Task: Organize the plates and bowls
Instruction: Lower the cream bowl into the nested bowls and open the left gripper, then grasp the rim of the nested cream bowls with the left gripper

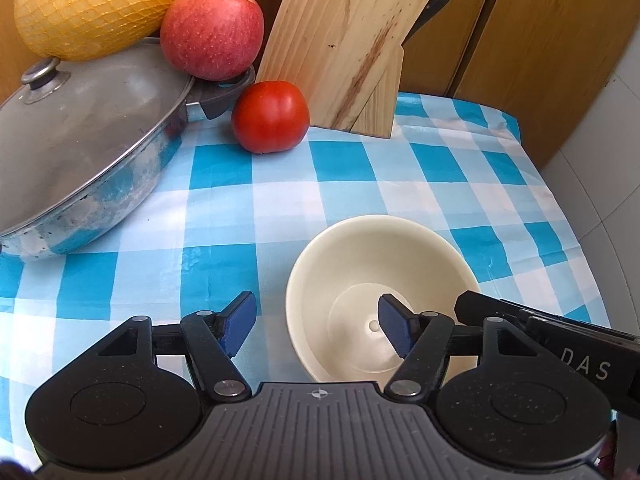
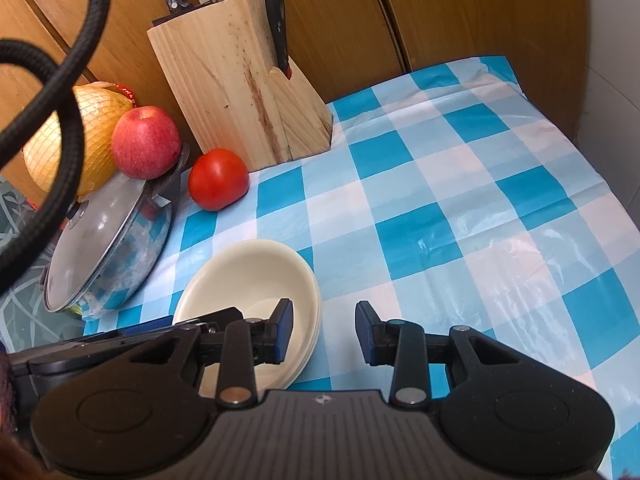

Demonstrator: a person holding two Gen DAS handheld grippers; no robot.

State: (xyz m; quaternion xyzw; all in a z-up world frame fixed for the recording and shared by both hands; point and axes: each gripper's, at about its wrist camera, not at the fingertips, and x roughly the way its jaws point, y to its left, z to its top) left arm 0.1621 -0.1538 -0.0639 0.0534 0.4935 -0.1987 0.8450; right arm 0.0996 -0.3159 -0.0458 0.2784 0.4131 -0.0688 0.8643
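A cream bowl is found standing upright on the blue-and-white checked tablecloth, near the front of the table. In the right wrist view it is seen to be nested on at least one more cream dish, whose rims show below its own; how many cannot be told.

The left gripper is held over the bowl's left wall, with jaws parted: one blue pad sits outside the wall, the other inside the bowl over its floor. The rim lies between the pads, but neither pad is seen pressing on it, so the bowl is not gripped.

The right gripper is held over the bowl's right rim, also unclenched. Its left pad sits over the bowl's interior and its right pad over bare cloth. No contact can be confirmed.

Surroundings: a lidded steel pan stands to the left of the bowl, apart from it. A red apple rests at the pan's handle, with a netted yellow fruit behind it. A tomato lies just beside the pan handle, in front of a wooden knife block at the back, against wooden panelling. A black braided cable crosses the upper left of the right wrist view. The cloth to the right of the bowl is unobstructed.
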